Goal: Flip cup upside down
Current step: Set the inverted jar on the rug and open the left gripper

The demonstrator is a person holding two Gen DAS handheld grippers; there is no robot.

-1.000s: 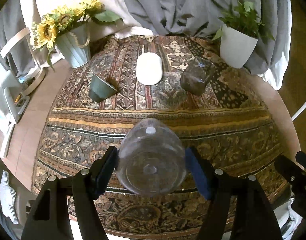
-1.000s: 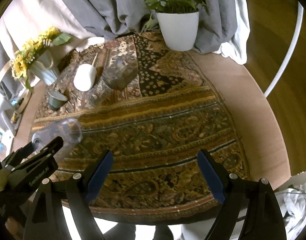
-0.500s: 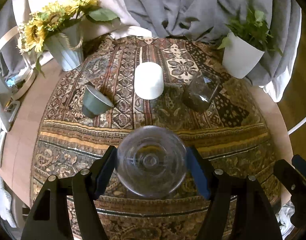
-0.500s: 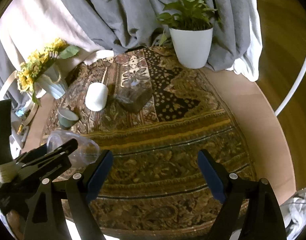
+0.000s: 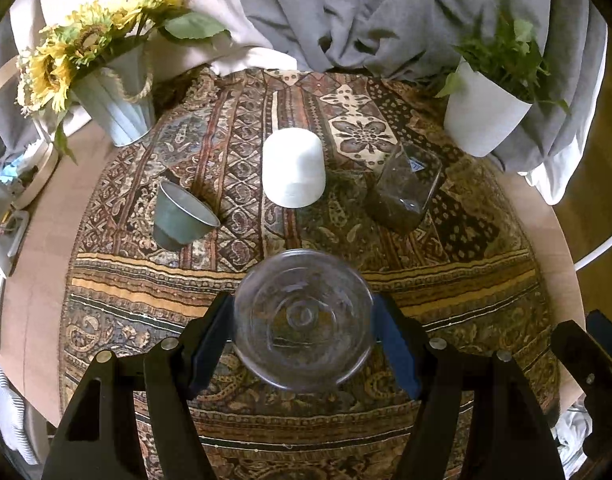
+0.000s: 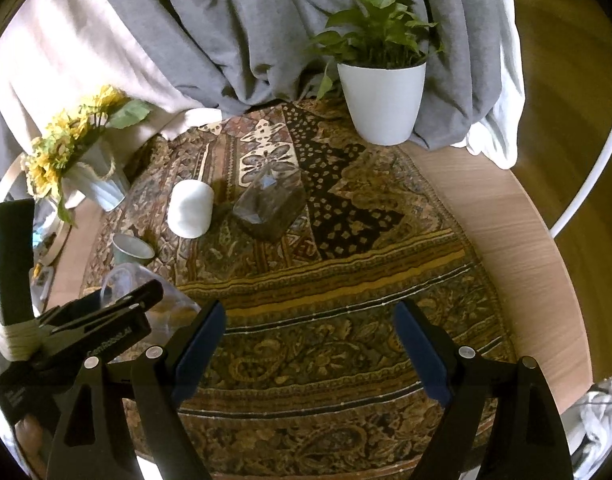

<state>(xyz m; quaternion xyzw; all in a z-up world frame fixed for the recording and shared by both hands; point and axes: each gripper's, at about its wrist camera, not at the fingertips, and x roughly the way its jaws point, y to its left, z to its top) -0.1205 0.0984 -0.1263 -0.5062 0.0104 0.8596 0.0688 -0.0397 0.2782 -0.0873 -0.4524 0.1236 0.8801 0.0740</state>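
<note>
Now the left gripper (image 5: 304,330) pinches a clear cup (image 5: 304,318) w/ nothing inside. Right gripper (image 6: 310,344) jaws spread wide, holding nothing. Cup's tilt hard to judge.

Two black hand-held grippers

Left gripper (image 5: 304,344) and right gripper (image 6: 310,350): black arms, blue pads (image 6: 422,354), silver screws (image 5: 437,344).

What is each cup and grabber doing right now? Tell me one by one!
clear cup: gripped by the left gripper, base toward the camera.
left gripper: shut on the clear cup.
right gripper: open, holding nothing.
white cup: upside down on the cloth.
green cup: mouth up, leaning.
dark glass: on the cloth, leaning.
</note>
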